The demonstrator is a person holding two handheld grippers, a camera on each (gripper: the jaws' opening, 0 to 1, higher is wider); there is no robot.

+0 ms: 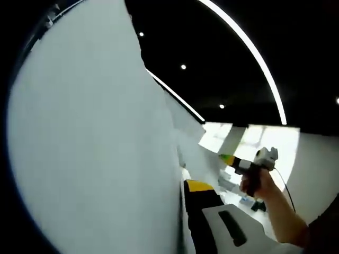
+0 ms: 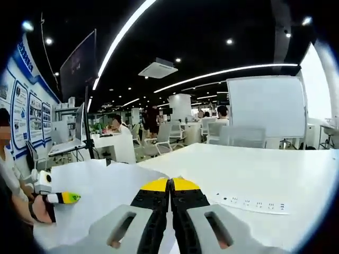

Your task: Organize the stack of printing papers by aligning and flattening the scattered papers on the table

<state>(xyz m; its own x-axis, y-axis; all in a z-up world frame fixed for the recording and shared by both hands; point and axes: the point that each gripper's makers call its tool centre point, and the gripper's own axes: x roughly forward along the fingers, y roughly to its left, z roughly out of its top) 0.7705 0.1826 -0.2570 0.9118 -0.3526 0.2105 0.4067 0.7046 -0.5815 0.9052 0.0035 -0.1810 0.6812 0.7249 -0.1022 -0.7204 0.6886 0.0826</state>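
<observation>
Looming across the left gripper view, a broad white sheet or sheaf of printing papers [image 1: 95,148] is being held up on edge, close to the lens. The left gripper [image 1: 204,211] is being seen at the sheet's lower edge with its yellow-tipped jaws drawn together; they appear to be pinching the paper, though the contact itself is being hidden by the sheet. In the same view the right gripper [image 1: 228,157] is being carried in a person's hand [image 1: 257,185], well apart from the paper.

In the right gripper view the right gripper's jaws are being held fully together, yellow tips touching, with nothing visible between them. Beneath and beyond them, papers are being seen lying flat on the white table [image 2: 275,169], and the left gripper is being seen at the lower left, near the paper's edge.

The paper is being judged light, limp and smooth: sheets are likely to slide over one another and to buckle if pushed from one side. Hold is best being taken at opposite edges of the stack, squeezing gently, with the flat face pressed down afterwards.
</observation>
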